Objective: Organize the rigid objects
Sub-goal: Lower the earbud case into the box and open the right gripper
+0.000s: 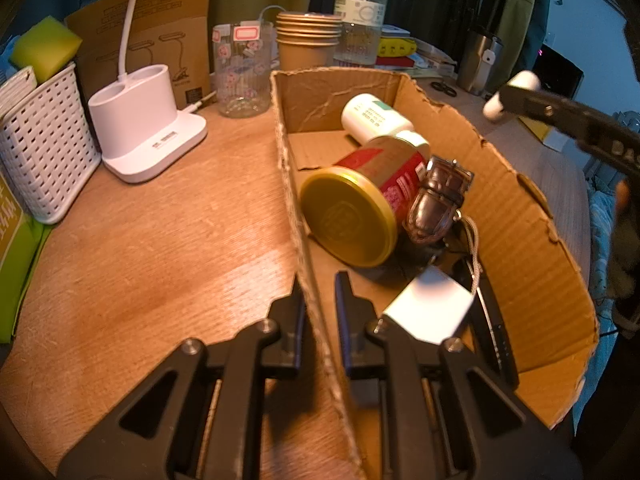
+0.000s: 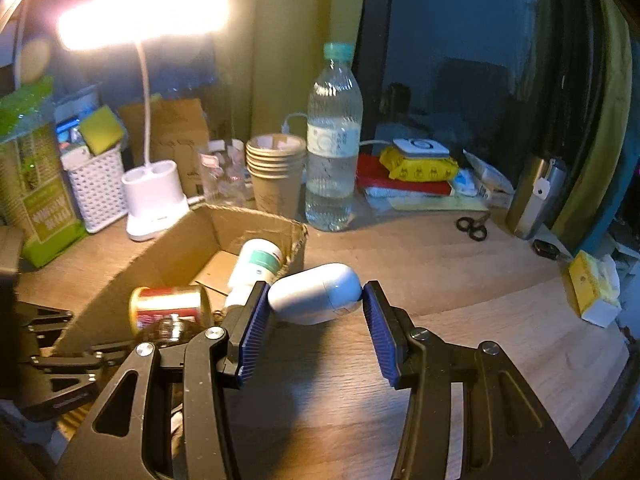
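A cardboard box (image 1: 516, 216) lies on the wooden desk; it also shows in the right wrist view (image 2: 172, 248). In it lie a red tin with a gold lid (image 1: 360, 208), a white bottle (image 1: 376, 118), a dark watch (image 1: 436, 204) and a small silver box (image 1: 430, 306). My left gripper (image 1: 320, 312) is shut on the box's left wall. My right gripper (image 2: 314, 320) is shut on a white capsule-shaped case (image 2: 316, 294), held above the desk beside the box's right wall; the case also shows in the left wrist view (image 1: 508, 96).
Behind the box stand a white lamp base (image 1: 148, 136), a white basket (image 1: 44, 140), a glass jar (image 1: 240, 72), stacked paper cups (image 1: 306, 40) and a water bottle (image 2: 332, 152). Scissors (image 2: 472, 228), a steel tumbler (image 2: 536, 196), books and a tissue pack (image 2: 596, 288) lie to the right.
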{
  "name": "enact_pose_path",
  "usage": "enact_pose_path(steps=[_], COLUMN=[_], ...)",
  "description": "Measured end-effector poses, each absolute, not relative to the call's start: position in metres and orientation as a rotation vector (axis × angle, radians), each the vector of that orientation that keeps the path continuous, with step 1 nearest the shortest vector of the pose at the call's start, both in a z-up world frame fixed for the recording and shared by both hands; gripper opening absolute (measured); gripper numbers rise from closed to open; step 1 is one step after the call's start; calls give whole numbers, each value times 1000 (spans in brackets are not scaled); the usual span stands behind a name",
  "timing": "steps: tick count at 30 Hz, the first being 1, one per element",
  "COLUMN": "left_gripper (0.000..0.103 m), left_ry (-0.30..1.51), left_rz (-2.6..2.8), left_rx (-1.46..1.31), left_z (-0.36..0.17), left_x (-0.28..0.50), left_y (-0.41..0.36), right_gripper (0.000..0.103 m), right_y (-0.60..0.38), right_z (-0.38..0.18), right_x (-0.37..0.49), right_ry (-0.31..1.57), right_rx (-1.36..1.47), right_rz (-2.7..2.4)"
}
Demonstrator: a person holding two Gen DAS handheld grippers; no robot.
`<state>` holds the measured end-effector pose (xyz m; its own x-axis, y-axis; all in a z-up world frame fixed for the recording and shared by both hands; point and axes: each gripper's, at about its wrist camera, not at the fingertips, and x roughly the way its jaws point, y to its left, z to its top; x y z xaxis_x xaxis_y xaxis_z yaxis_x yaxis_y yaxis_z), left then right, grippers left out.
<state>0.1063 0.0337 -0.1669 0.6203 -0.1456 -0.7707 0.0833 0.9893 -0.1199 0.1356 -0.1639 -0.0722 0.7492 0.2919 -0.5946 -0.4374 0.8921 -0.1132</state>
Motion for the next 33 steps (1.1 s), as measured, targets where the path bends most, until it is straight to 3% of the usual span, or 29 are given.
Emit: enact_pose_path(steps=[12, 33], left_gripper=[14, 14], left_ry=[892, 892], left_rz=[-132, -132], left_rx=[-75, -75], left_z=[-167, -167], left_x=[106, 106], left_y=[34, 34], right_gripper=[51, 51], right_y=[-139, -120], right_z=[-54, -79], right_x=[99, 84], right_ry=[553, 611], right_rx=[-278, -333], right_rz=[500, 552])
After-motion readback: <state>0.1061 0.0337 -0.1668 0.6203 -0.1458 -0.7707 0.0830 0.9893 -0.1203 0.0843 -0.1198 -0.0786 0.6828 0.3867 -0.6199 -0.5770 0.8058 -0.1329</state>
